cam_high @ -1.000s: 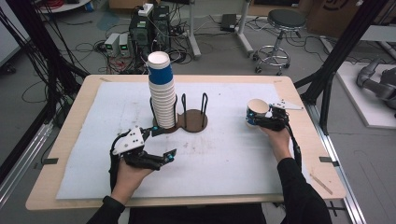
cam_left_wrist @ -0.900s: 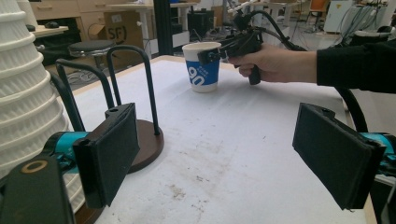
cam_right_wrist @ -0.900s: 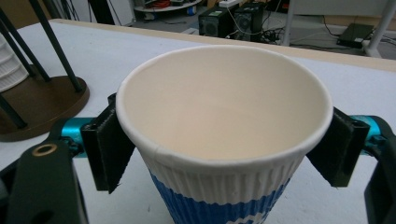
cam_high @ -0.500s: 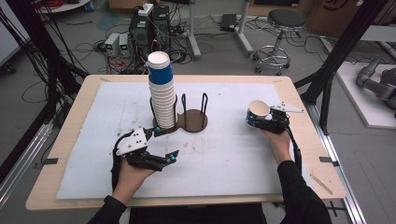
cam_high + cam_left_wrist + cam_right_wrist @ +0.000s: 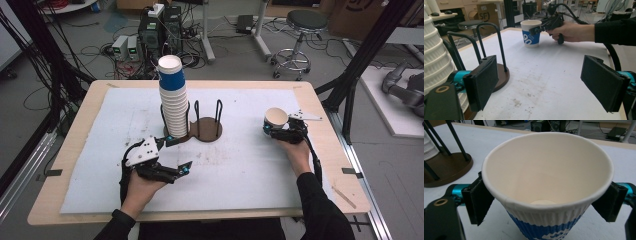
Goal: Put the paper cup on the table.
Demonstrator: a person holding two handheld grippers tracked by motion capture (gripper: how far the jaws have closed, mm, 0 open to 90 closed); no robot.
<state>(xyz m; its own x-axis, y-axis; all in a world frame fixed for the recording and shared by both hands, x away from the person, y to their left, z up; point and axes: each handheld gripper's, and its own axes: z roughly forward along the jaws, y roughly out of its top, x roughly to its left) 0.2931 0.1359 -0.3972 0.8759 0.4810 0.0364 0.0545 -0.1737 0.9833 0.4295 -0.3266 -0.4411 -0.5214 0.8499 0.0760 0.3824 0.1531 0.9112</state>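
A blue and white paper cup point(image 5: 276, 117) stands upright on the white mat, right of centre. My right gripper point(image 5: 276, 128) is shut on it, one black pad against each side just under the rim point(image 5: 546, 182). The left gripper view shows that cup point(image 5: 531, 32) and the right gripper point(image 5: 541, 26) farther off. A tall stack of paper cups point(image 5: 172, 100) sits in a black wire holder on a brown base point(image 5: 206, 130). My left gripper point(image 5: 179, 154) rests low in front of the stack, open, nothing between its pads point(image 5: 482, 80).
A white mat point(image 5: 250, 170) covers most of the wooden table point(image 5: 200, 216). The holder's second slot, with its upright wire loops point(image 5: 490, 42), holds no cups. Beyond the table are a stool point(image 5: 300, 30), cables and black frame posts.
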